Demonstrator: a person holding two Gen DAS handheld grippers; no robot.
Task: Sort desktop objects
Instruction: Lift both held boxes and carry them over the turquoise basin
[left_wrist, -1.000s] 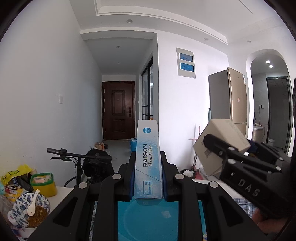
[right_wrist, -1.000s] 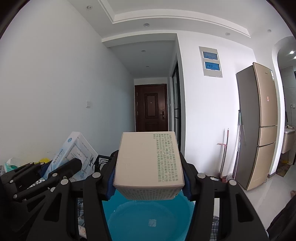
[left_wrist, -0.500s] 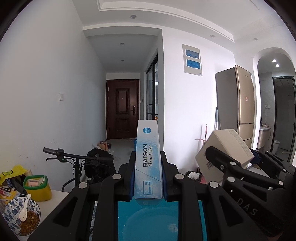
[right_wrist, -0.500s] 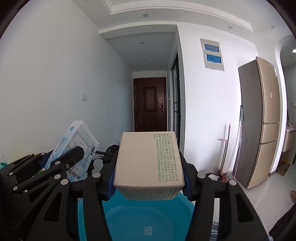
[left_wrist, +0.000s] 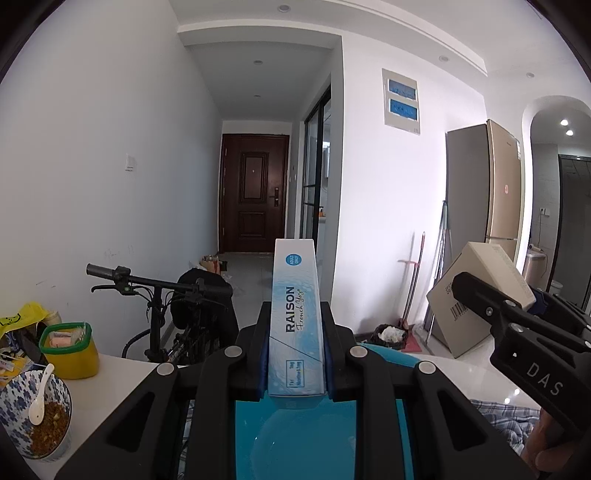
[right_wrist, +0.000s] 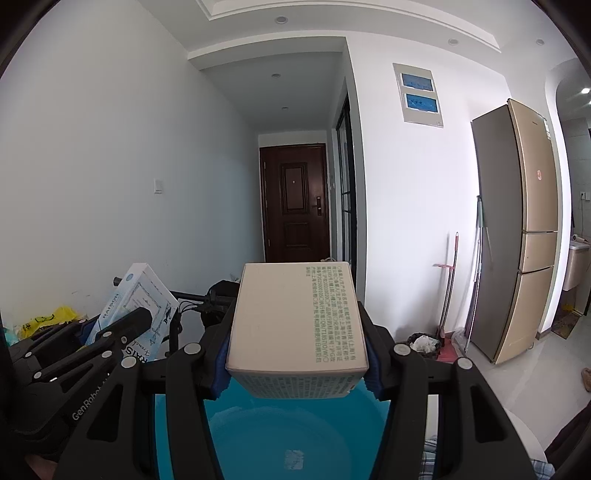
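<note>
My left gripper (left_wrist: 295, 350) is shut on a slim light-blue RAISON box (left_wrist: 295, 317), held upright above a blue plastic basin (left_wrist: 303, 443). My right gripper (right_wrist: 297, 365) is shut on a beige cardboard box with green print (right_wrist: 297, 317), held above the same basin (right_wrist: 291, 435). The right gripper and its beige box (left_wrist: 476, 291) show at the right of the left wrist view. The left gripper and the RAISON box (right_wrist: 136, 306) show at the left of the right wrist view.
On the white table (left_wrist: 122, 380) at the left stand a yellow tub with a green rim (left_wrist: 68, 349), a patterned bowl of food with a spoon (left_wrist: 35, 417) and a yellow bag (left_wrist: 22, 319). A bicycle (left_wrist: 166, 299) stands behind the table. A checked cloth (left_wrist: 506, 417) lies at the right.
Both grippers have dropped slightly and swung a little, so the basin fills more of each view. Both boxes stay gripped. The bowl and yellow tub shifted in the left view.
</note>
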